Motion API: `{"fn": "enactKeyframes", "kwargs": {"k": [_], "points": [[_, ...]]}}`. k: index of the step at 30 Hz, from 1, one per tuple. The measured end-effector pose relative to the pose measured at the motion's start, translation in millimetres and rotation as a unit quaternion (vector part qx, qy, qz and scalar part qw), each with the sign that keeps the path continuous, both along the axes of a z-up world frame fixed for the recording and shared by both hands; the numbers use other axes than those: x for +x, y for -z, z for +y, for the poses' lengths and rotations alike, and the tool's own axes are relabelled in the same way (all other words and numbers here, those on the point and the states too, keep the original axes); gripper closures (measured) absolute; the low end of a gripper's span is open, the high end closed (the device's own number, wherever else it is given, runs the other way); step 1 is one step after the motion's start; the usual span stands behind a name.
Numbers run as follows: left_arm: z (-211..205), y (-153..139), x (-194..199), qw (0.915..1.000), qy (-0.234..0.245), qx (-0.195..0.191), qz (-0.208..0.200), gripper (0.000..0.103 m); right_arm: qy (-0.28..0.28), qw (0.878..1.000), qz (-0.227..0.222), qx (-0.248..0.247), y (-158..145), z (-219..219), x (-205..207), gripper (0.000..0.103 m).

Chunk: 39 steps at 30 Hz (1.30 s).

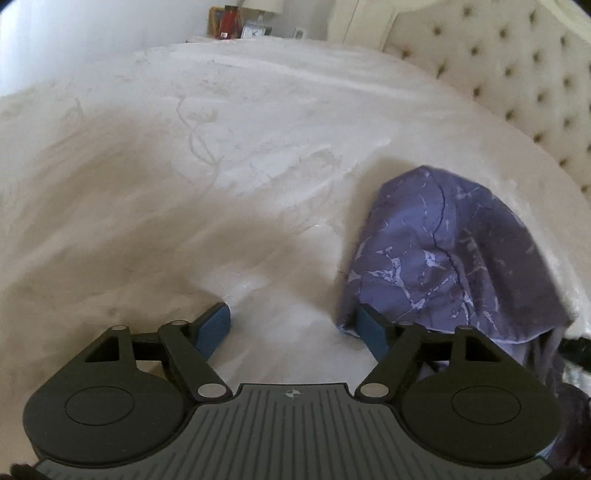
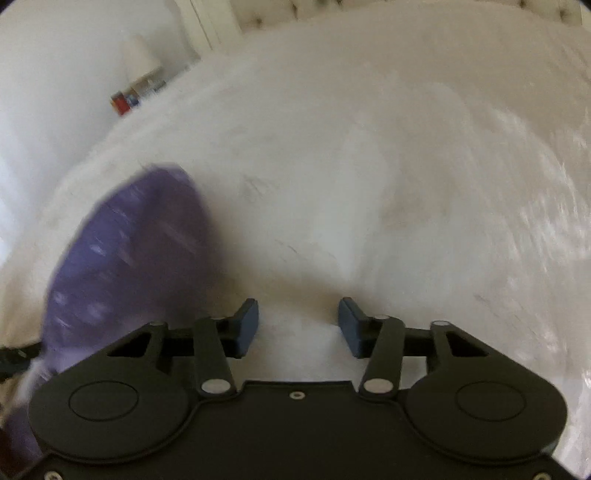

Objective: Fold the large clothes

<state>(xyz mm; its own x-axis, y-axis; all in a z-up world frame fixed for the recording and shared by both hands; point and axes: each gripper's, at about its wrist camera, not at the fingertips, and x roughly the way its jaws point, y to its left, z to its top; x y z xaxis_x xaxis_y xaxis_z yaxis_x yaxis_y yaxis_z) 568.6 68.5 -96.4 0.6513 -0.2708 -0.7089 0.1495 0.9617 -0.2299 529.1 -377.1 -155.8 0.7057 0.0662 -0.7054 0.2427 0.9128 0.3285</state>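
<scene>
A purple garment (image 1: 454,254) with pale marbled streaks lies bunched on the white bed cover (image 1: 221,147), to the right of my left gripper (image 1: 295,328). That gripper is open, blue pads wide apart, nothing between them; the right pad sits just at the cloth's lower left edge. In the right wrist view the same purple garment (image 2: 125,258) is blurred at the left. My right gripper (image 2: 298,325) is open over bare white cover, with nothing between its pads. The garment's lower part hangs out of sight behind both gripper bodies.
A tufted cream headboard (image 1: 517,81) runs along the right. A bedside stand with a red bottle (image 1: 231,20), a clock and a lamp is at the far end. A wall (image 2: 55,92) stands to the left of the bed.
</scene>
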Motion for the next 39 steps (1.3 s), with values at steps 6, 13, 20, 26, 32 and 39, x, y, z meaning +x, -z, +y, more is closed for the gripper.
{"fn": "enactKeyframes", "kwargs": {"k": [6, 13, 20, 26, 32, 39], "points": [[-12.0, 2.3, -15.1, 0.9977, 0.032, 0.049, -0.034, 0.022, -0.003, 0.999, -0.047, 0.017, -10.9, -14.1, -19.0, 0.046], [-11.3, 6.0, -12.7, 0.9975, 0.030, 0.038, -0.052, 0.021, -0.043, 0.986, -0.152, 0.048, -69.3, -8.7, -19.3, 0.031], [-9.5, 8.8, -12.4, 0.9973, 0.031, 0.031, -0.059, 0.020, -0.071, 0.989, -0.110, 0.067, -56.0, 21.1, 18.7, 0.033], [-3.9, 10.8, -12.6, 0.9974, 0.033, 0.010, -0.064, 0.018, -0.054, 0.997, -0.025, 0.055, -10.0, 11.7, 25.7, 0.079], [-3.9, 11.7, -11.0, 0.9972, 0.035, 0.010, -0.065, 0.018, -0.057, 0.997, -0.035, 0.030, -3.0, 11.7, 11.5, 0.070], [-5.0, 12.8, -12.0, 0.9968, 0.037, 0.014, -0.069, 0.018, -0.066, 0.993, -0.100, 0.021, -47.8, 7.6, 10.1, 0.025]]}}
